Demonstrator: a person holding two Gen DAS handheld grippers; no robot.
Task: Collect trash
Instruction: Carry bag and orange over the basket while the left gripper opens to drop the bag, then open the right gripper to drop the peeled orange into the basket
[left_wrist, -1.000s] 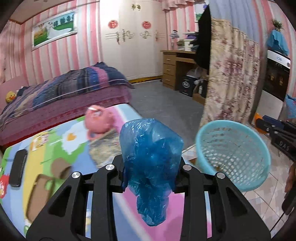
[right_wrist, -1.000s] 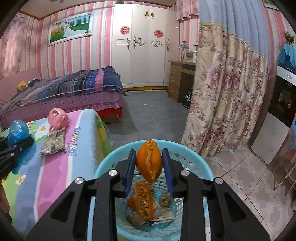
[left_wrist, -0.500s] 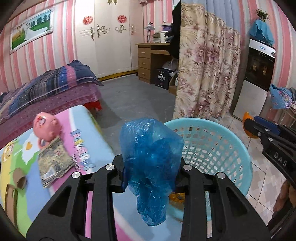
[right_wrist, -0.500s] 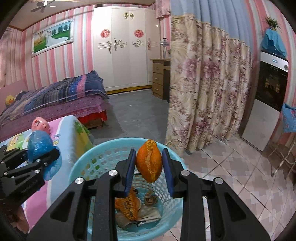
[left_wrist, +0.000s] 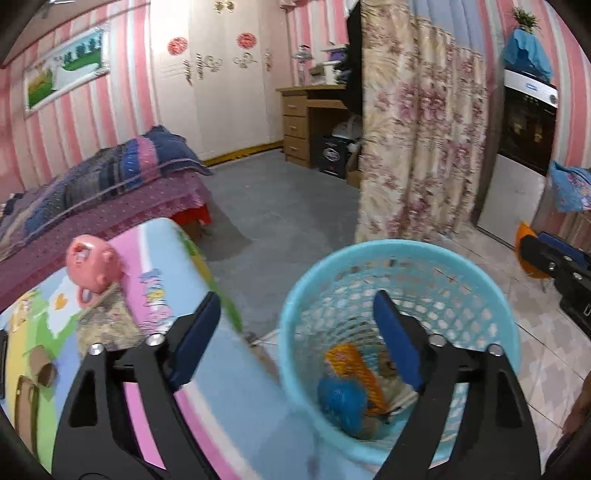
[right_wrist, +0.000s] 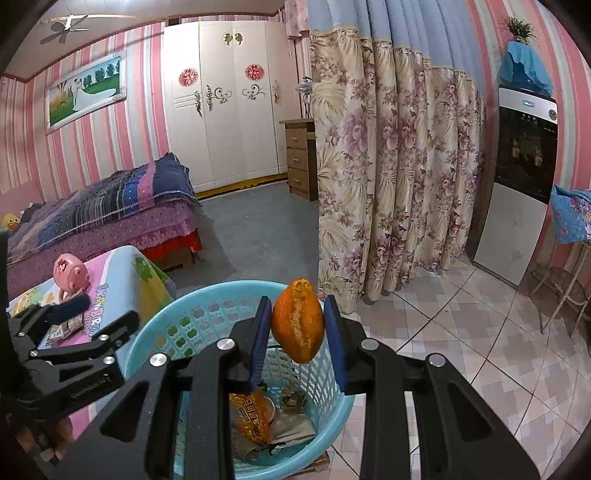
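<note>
Left gripper (left_wrist: 295, 325) jaws spread wide and empty above the light blue mesh basket (left_wrist: 480, 295); blue plastic bag (left_wrist: 341, 402) lies inside it beside an orange snack wrapper (left_wrist: 354, 365). Right gripper (right_wrist: 297, 325) jaws clenched on an orange peel (right_wrist: 297, 319), over the basket's far rim. Pink mug (left_wrist: 92, 264) sits on the cartoon-print table (left_wrist: 229, 398), left of the basket.

Left gripper (left_wrist: 297, 325): matte black angular frame with triangular cut-outs, silver round screw heads on the upper arms, dark blue pads lining the inner finger faces (left_wrist: 197, 338). Right gripper (right_wrist: 297, 332): identical black frame, four silver screw heads visible, blue pads (right_wrist: 258, 338). Seen from the right wrist view, the left unit's side carries small silver screws.
</note>
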